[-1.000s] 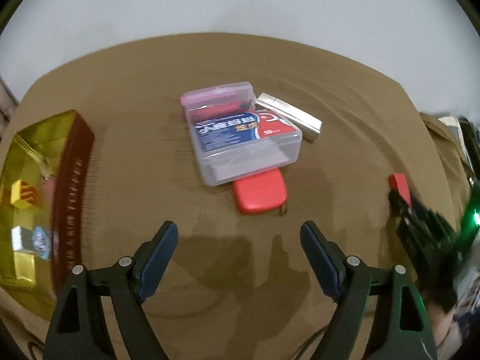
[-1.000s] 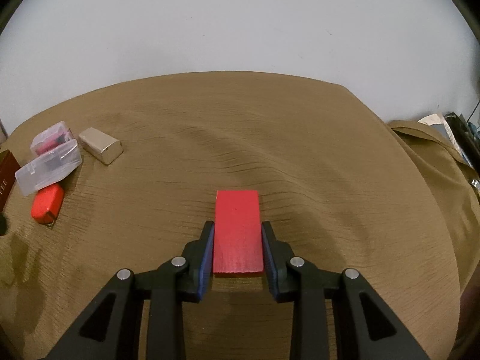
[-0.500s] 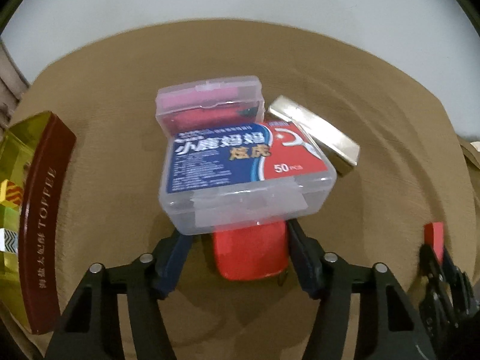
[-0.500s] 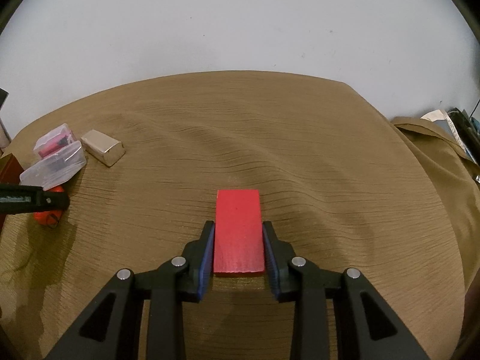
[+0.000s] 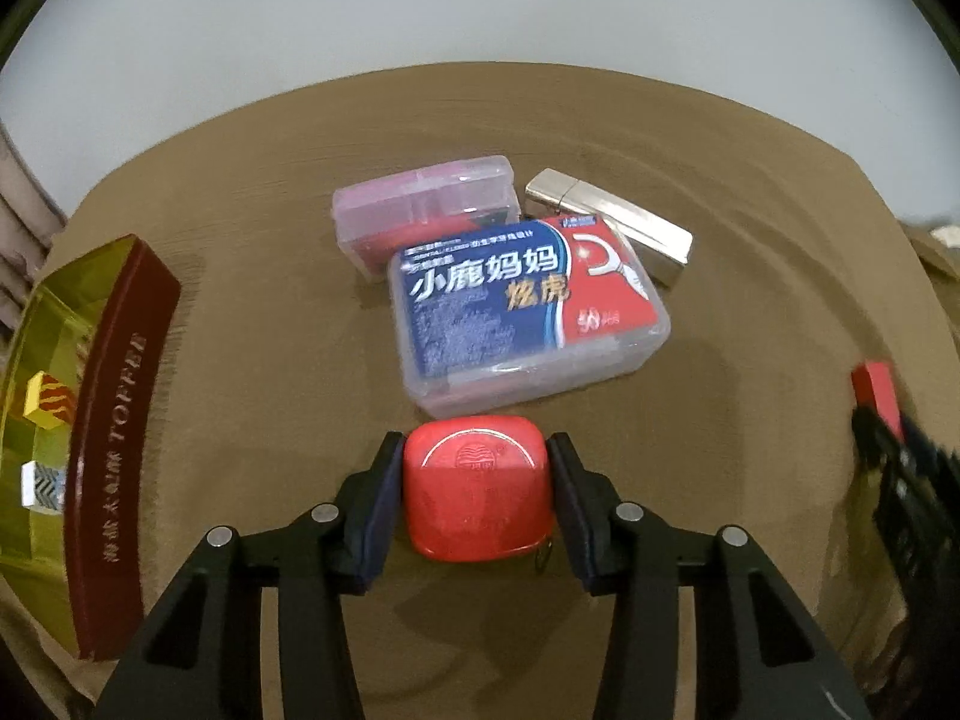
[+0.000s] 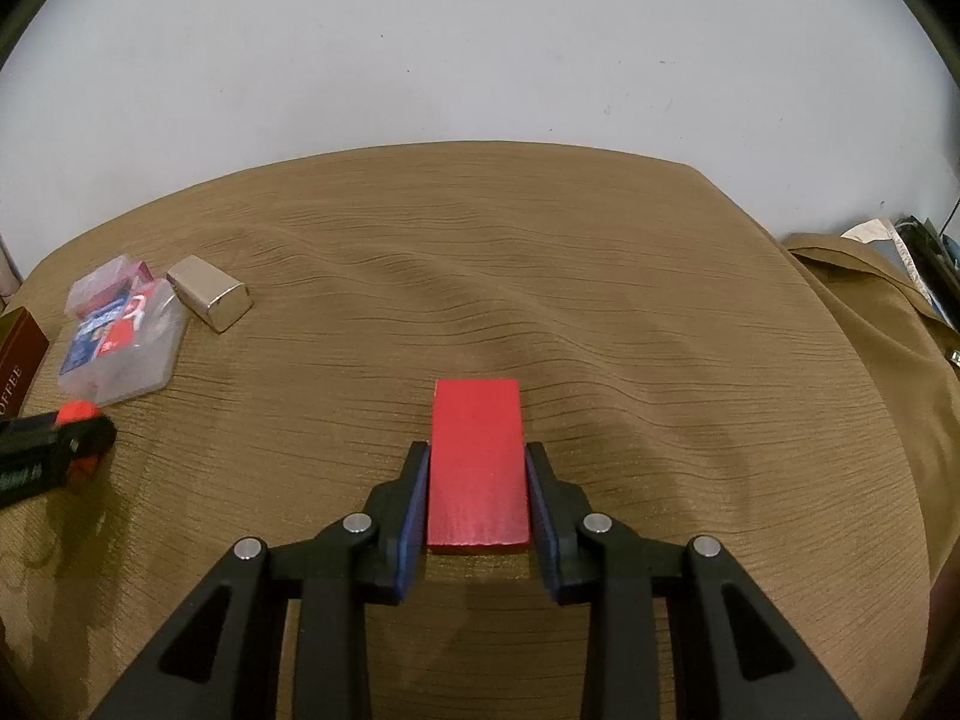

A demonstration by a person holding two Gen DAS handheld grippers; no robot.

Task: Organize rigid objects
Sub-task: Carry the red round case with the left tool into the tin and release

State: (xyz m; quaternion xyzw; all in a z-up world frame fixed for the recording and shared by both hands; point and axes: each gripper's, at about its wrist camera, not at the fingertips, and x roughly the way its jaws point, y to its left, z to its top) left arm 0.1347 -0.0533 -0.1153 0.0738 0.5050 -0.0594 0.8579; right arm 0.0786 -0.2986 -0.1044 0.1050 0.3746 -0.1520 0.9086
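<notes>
Our left gripper [image 5: 474, 483] has just dropped in and its jaws have been closing onto the red case [image 5: 476, 499] beside the floss box [image 5: 528, 318], ready to lift, while our right gripper [image 6: 477, 495] stays clenched on the red block [image 6: 477, 462] over the surface [image 6: 600, 300].

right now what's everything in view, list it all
red tape measure: 1, red, on the cloth between the left gripper's fingers
floss pick box: 1, clear with blue and red label, just beyond the tape measure
pink box: 1, clear pink, behind the floss pick box
metal block: 1, silver, right of the pink box
toffee box: 1, gold top with dark red side, far left
red block: 1, red, between the right gripper's fingers
tablecloth: 1, tan, wrinkled, under everything
wall: 1, white, behind the table
left gripper: 1, black with blue pads, just been closing, pads against the tape measure
right gripper: 1, black with blue pads, shut on the red block
</notes>
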